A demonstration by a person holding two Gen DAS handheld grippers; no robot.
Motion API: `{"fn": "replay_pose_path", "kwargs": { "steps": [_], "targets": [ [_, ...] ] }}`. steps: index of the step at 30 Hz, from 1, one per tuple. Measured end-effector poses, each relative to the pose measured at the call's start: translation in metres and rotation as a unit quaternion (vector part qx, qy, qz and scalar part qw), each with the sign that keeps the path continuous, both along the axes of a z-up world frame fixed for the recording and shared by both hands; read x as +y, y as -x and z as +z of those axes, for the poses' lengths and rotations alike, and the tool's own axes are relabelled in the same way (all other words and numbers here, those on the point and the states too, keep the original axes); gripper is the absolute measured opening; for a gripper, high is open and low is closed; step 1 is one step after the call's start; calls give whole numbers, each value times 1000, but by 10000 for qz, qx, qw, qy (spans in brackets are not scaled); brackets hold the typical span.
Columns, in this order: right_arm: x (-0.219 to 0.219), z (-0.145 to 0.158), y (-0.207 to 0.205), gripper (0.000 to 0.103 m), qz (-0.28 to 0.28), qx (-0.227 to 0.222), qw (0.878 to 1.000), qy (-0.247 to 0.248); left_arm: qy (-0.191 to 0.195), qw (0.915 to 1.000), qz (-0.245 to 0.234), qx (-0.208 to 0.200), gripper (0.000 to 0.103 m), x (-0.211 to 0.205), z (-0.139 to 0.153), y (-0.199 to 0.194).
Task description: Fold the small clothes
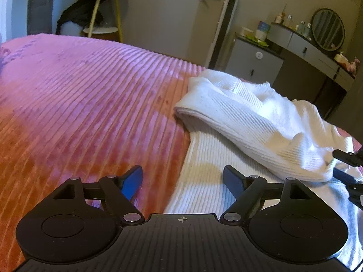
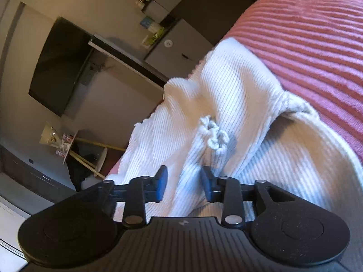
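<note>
A white ribbed garment (image 1: 249,117) lies crumpled on the pink ribbed bedspread (image 1: 79,90), its upper part folded over a flat lower layer. My left gripper (image 1: 182,178) is open wide at the garment's left edge, one finger over the bedspread and the other over the white cloth. In the right wrist view the garment (image 2: 226,95) shows a knotted drawstring (image 2: 214,134). My right gripper (image 2: 185,182) is rolled sideways, its jaws partly apart with a ridge of cloth between them; the pads do not visibly press it. The right gripper (image 1: 335,162) also shows at the garment's right edge.
The bed's far edge runs just behind the garment. Beyond it stand a grey cabinet (image 1: 254,61), a dresser with a round mirror (image 1: 327,29) and a small round side table (image 1: 104,11). A dark TV (image 2: 61,63) hangs on the wall.
</note>
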State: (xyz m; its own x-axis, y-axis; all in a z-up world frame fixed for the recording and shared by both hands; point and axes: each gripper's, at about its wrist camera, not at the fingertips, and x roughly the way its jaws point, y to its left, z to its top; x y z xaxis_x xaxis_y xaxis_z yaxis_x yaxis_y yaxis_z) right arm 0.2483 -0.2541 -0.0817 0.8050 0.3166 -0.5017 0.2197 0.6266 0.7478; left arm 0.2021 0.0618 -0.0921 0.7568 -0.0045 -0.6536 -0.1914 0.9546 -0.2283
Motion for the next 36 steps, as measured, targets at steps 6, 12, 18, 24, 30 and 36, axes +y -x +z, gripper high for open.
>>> {"fn": "replay_pose_path", "kwargs": {
  "steps": [6,12,18,24,30,36],
  "targets": [
    [4,9,-5,15,2,36,9997,228,124,9999,38,11,85,4,0,0],
    [24,52,-8,2,173,-669,9951,709,126,9999,39,27,86,4,-1,1],
    [20,81,-17,6,157,-648,9941,850,138,9999,37,41,86,4,-2,0],
    [13,35,8,31,176,252,9955,892,148,9999,23,43,87,5,-2,-1],
    [-2,14,1,31,-124,473,9973,543,219,9995,15,-234,89,3,4,4],
    [-3,7,-11,32,-126,513,9983,251,109,9996,-96,-259,92,-2,1,1]
  ]
}}
